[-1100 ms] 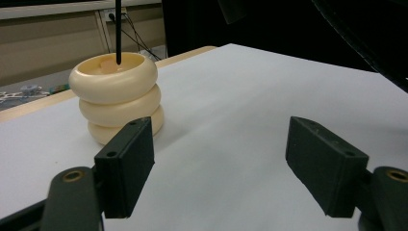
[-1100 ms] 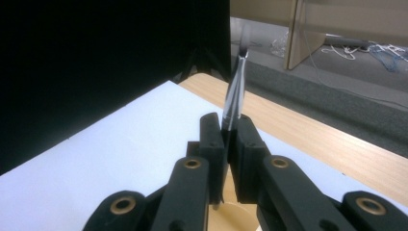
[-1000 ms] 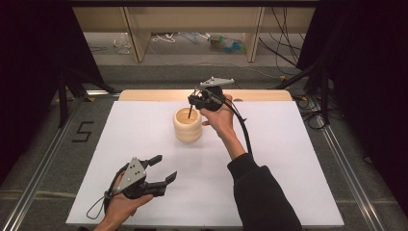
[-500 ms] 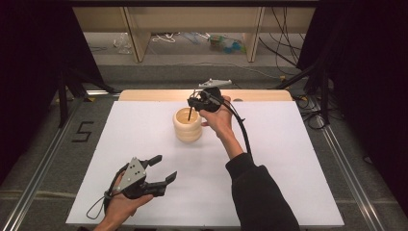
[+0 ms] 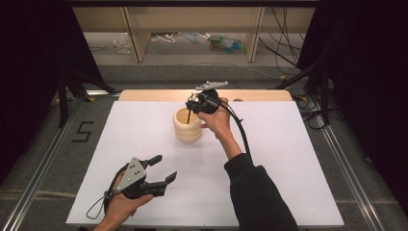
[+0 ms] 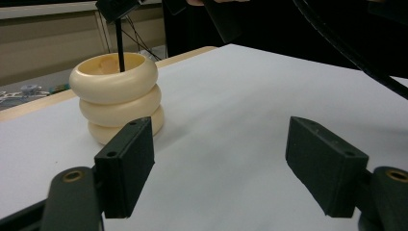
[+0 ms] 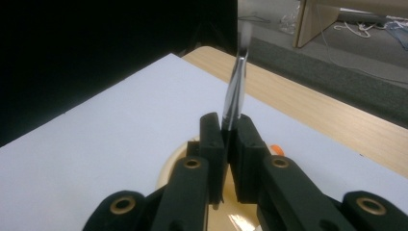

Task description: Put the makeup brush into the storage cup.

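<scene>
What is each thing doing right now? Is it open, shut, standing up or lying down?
Right gripper: fingers shut on the brush, above the holder.
Brush: upright, its lower end inside the holder.
Holder: standing upright on the table, top open.
Left gripper: fingers open, holding nothing.

Cream ribbed cup [image 5: 187,126], black-handled brush [image 7: 235,91] with silver ferrule and white tip, black grippers [image 5: 195,103] [image 5: 162,169], white table [image 5: 288,159] edged in pale wood, black sleeve [image 5: 257,192].
</scene>
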Available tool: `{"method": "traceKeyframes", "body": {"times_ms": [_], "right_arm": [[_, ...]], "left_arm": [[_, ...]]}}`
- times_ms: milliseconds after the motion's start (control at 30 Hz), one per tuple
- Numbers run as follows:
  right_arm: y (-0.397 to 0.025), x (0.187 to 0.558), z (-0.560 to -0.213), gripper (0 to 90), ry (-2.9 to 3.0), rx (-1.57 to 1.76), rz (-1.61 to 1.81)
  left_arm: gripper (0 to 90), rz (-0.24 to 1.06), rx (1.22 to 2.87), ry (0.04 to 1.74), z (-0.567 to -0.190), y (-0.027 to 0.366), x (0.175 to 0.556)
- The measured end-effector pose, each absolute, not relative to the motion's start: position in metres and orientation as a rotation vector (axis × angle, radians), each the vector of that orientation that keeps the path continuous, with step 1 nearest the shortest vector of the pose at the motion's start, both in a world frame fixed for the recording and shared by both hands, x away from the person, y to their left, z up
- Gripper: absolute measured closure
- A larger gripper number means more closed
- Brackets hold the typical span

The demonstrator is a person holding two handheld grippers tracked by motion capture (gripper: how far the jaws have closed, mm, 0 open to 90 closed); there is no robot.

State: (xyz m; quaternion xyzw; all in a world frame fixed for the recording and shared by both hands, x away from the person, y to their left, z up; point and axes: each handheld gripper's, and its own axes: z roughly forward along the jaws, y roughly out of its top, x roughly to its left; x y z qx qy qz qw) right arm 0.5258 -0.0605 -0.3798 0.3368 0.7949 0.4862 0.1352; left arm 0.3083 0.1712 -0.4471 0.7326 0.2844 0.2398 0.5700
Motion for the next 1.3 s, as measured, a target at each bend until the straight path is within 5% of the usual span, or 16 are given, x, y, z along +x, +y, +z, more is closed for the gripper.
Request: {"method": "traceKeyframes", "body": {"times_ms": [333, 533, 733, 1300], "right_arm": [[-0.060, 0.528, -0.388, 81.1, 2.342, 0.993, 1.392], [-0.059, 0.525, -0.385, 52.8, 2.333, 1.049, 1.377], [-0.064, 0.520, -0.376, 39.3, 2.300, 1.078, 1.348], [-0.090, 0.505, -0.362, 33.4, 2.272, 1.022, 1.350]], "left_arm": [[25.6, 0.553, 1.716, 0.677, -0.447, 0.170, 0.308], [25.6, 0.556, 1.718, 0.673, -0.447, 0.171, 0.308], [25.6, 0.552, 1.716, 0.678, -0.448, 0.170, 0.307], [25.5, 0.553, 1.720, 0.676, -0.448, 0.170, 0.308]]}}
